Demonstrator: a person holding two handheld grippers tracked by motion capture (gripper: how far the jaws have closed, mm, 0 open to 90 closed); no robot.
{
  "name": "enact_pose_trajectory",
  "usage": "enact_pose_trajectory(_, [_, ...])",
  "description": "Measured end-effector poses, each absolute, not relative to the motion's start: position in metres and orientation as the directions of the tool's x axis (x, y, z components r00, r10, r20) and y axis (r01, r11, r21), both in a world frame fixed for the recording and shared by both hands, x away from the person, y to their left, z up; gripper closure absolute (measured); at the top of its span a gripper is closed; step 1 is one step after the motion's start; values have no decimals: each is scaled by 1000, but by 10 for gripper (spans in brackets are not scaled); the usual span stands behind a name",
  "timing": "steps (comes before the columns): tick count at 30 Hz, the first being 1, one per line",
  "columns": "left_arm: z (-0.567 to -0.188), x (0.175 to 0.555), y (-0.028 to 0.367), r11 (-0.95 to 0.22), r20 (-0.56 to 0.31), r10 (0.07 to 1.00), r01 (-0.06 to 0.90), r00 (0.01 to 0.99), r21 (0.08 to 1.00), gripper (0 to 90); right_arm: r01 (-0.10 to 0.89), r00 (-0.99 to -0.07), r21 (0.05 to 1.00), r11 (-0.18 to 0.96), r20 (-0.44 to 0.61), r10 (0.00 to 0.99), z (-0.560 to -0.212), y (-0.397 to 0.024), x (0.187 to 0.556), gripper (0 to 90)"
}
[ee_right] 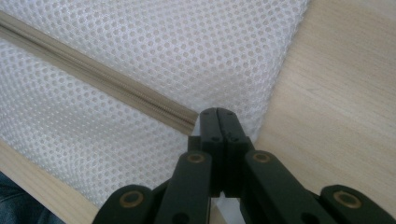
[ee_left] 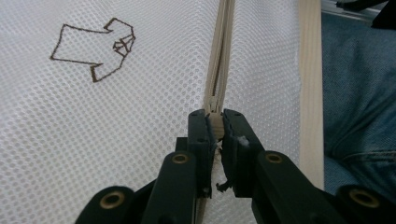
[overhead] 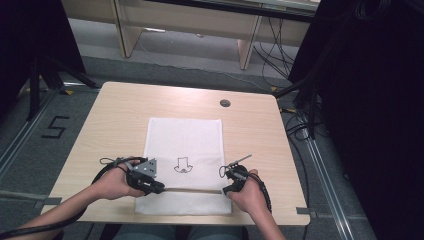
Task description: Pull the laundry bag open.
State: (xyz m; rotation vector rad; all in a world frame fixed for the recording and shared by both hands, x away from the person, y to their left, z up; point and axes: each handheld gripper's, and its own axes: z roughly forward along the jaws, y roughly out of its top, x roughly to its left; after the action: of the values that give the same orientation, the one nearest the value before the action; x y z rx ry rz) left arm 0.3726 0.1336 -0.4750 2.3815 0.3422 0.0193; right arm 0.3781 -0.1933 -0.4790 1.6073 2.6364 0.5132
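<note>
A white mesh bag (overhead: 185,140) lies flat on the wooden table (overhead: 115,120), with a small shirt outline (overhead: 182,165) printed on it. A beige zipper (overhead: 192,190) runs across its near end. My left gripper (overhead: 160,188) is at the zipper's left end; in the left gripper view its jaws (ee_left: 215,126) are shut on the zipper slider (ee_left: 215,120), with the zipper (ee_left: 219,51) running away ahead. My right gripper (overhead: 225,190) is at the zipper's right end. There its jaws (ee_right: 218,114) are pressed together on the bag's mesh edge (ee_right: 243,70), beside the zipper's end (ee_right: 184,119).
A round cable hole (overhead: 225,103) sits near the table's far edge. The table's front edge (ee_left: 310,93) is close behind the bag, with the person's jeans (ee_left: 359,102) below it. Dark stands and cables (overhead: 300,120) flank the table on the floor.
</note>
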Motion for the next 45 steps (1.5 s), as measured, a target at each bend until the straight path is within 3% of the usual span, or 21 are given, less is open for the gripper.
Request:
enact_pose_trajectory(9, [-475, 372, 134, -710, -75, 240, 227, 968, 667, 817, 860, -473, 295, 417, 151, 868, -480, -193, 378, 900])
enact_pose_trajectory(10, [-475, 373, 135, -709, -72, 236, 223, 969, 669, 818, 880, -452, 262, 397, 197, 870, -478, -191, 377, 900])
enact_pose_trajectory(32, [-476, 372, 144, -704, -78, 249, 236, 965, 670, 818, 851, -488, 304, 429, 153, 859, -481, -194, 379, 900])
enact_pose_trajectory(35, [-476, 371, 146, -700, -82, 258, 245, 963, 671, 817, 872, -457, 281, 400, 181, 871, -479, -192, 377, 900])
enact_pose_trajectory(37, [-476, 371, 146, -699, -82, 257, 244, 963, 672, 818, 844, -499, 313, 435, 162, 851, -480, -194, 379, 900])
enact_pose_trajectory(45, [-475, 372, 147, -700, -84, 255, 244, 963, 671, 818, 838, -508, 316, 445, 155, 847, -480, -195, 380, 900])
